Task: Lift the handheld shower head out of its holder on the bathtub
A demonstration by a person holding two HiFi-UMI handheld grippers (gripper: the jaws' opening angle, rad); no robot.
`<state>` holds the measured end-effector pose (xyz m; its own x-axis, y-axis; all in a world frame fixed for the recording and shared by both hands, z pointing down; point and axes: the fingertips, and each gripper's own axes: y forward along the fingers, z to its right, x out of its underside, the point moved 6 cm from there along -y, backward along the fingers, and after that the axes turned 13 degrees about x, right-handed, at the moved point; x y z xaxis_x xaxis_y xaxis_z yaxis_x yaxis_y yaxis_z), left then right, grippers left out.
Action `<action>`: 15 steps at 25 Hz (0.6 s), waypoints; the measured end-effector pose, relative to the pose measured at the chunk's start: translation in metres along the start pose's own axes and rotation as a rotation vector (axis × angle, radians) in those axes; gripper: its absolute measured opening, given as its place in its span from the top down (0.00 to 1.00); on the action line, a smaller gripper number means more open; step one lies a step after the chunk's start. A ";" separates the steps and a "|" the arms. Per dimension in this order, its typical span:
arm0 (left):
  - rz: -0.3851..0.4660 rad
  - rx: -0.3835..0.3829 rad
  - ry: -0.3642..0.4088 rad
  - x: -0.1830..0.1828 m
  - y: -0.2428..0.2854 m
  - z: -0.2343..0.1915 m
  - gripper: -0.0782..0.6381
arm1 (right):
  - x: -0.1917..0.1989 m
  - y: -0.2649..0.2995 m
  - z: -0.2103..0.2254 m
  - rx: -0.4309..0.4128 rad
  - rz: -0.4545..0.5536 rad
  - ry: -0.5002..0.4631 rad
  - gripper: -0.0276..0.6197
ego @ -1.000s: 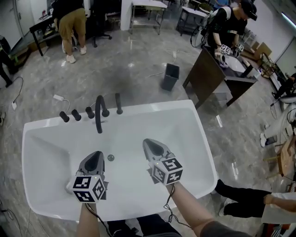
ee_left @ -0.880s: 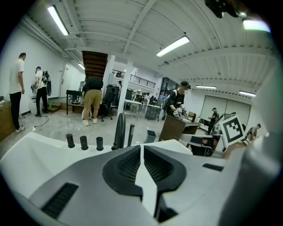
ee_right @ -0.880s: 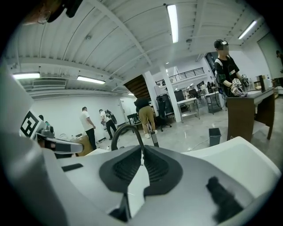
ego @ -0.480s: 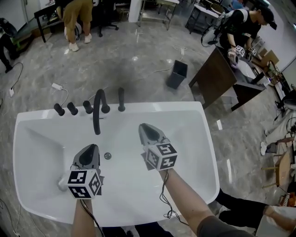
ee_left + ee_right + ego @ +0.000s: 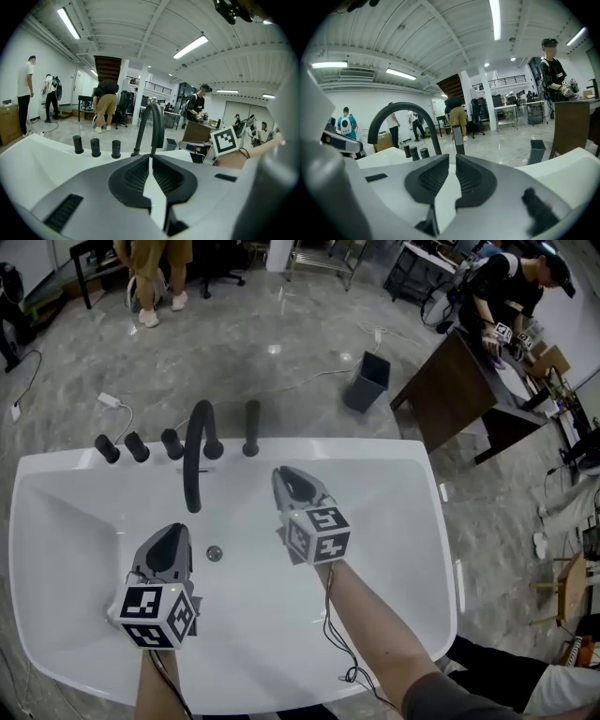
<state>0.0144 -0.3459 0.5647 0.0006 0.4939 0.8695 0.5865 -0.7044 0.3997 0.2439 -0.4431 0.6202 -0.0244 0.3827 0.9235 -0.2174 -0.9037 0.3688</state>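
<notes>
**Q:** Item one, the handheld shower head [image 5: 251, 430]. Where did it stand?

**A:** On the far rim of the bathtub [image 5: 394, 512], in its holder. It stood upright with its long axis vertical, just right of the arched spout [image 5: 195, 465]. Three knobs [image 5: 137, 446] sat left of the spout.

**Q:** Item two, your grippers?

**A:** Right gripper [image 5: 284, 476]: jaws pressed together, nothing between them. In the head view the shower head lay at its eleven o'clock, near but apart. In the right gripper view it rose almost dead ahead, just above my jaw tips. Left gripper [image 5: 174, 532]: jaws likewise closed on nothing, and lower in the tub. The shower head lay at its one o'clock, farther off, and in the left gripper view the spout stood straight ahead instead.

**Q:** Item three, the nearer hand?

**A:** The right. I judged it would have to spread its jaws first, then close across the upright stem from the side and lift straight up along that axis.
</notes>
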 end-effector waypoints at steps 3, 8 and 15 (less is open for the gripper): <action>-0.001 0.004 0.004 0.004 0.009 -0.011 0.85 | 0.006 0.021 0.001 0.006 0.011 0.024 0.90; -0.018 0.003 0.006 0.003 0.017 -0.022 0.85 | 0.010 0.053 -0.003 0.006 0.000 -0.006 0.72; -0.007 0.003 -0.009 0.003 0.022 -0.032 0.85 | 0.012 0.090 -0.005 0.055 -0.010 -0.093 0.63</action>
<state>0.0017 -0.3763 0.5853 0.0037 0.5029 0.8643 0.5893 -0.6994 0.4044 0.2187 -0.5186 0.6639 0.0683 0.3748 0.9246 -0.1634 -0.9100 0.3810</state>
